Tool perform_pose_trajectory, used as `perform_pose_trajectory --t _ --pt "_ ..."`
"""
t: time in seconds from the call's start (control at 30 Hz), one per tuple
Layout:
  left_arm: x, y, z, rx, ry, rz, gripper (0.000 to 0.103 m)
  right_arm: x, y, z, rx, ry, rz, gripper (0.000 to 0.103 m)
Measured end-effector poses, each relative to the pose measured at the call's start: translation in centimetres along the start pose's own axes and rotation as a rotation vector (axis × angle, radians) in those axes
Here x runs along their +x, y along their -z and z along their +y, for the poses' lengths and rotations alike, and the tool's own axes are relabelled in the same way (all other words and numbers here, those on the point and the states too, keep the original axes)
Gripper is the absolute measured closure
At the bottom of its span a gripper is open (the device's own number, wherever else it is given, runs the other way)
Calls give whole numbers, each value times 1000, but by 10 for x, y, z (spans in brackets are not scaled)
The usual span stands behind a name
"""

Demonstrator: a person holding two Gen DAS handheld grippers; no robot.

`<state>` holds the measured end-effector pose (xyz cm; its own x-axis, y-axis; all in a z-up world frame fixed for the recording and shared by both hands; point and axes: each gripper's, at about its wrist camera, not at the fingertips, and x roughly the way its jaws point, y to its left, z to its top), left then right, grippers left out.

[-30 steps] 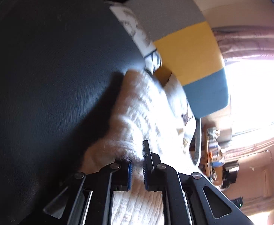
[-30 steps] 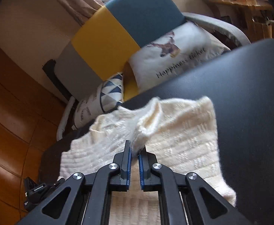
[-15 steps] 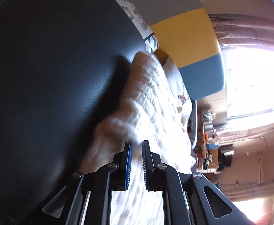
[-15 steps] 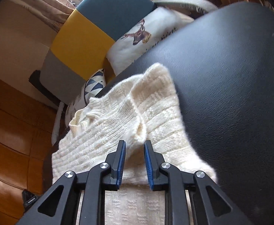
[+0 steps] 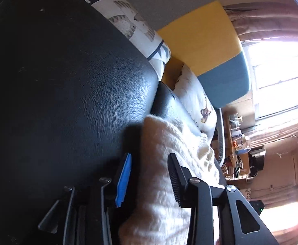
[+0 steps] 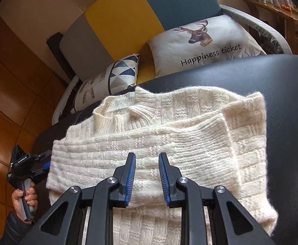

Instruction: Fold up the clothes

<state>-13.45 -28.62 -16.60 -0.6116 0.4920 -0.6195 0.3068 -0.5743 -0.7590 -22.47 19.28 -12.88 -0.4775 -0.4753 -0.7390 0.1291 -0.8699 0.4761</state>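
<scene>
One cream knit sweater (image 6: pixel 169 134), partly folded, flat on a black leather-look counter (image 6: pixel 287 94); long axis across the right wrist view, collar toward the far edge, one sleeve laid over the body. Right gripper (image 6: pixel 146 175) directly above the near fold, jaws slightly apart, clamped on nothing, knit visible in the gap beneath. Left gripper (image 5: pixel 149 179) at the sweater's left end, pointing along that long axis, jaws opening, a thick fold of knit lying between them untouched by the pads. Both grippers near; right nearer the middle, left nearer the end. In the right wrist view, one hand (image 6: pixel 24 200) on the left gripper's handle. Beyond: one tricolour chair back (image 6: pixel 128 16), two cushions, deer-print (image 6: pixel 206 45) and triangle-print (image 6: pixel 116 77).
</scene>
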Motion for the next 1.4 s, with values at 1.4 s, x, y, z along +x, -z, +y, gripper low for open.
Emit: perform_pose_trajectory --t 1.4 --pt "20 98 -66 495 -296 -44 72 -2 54 12 -194 190 15 81"
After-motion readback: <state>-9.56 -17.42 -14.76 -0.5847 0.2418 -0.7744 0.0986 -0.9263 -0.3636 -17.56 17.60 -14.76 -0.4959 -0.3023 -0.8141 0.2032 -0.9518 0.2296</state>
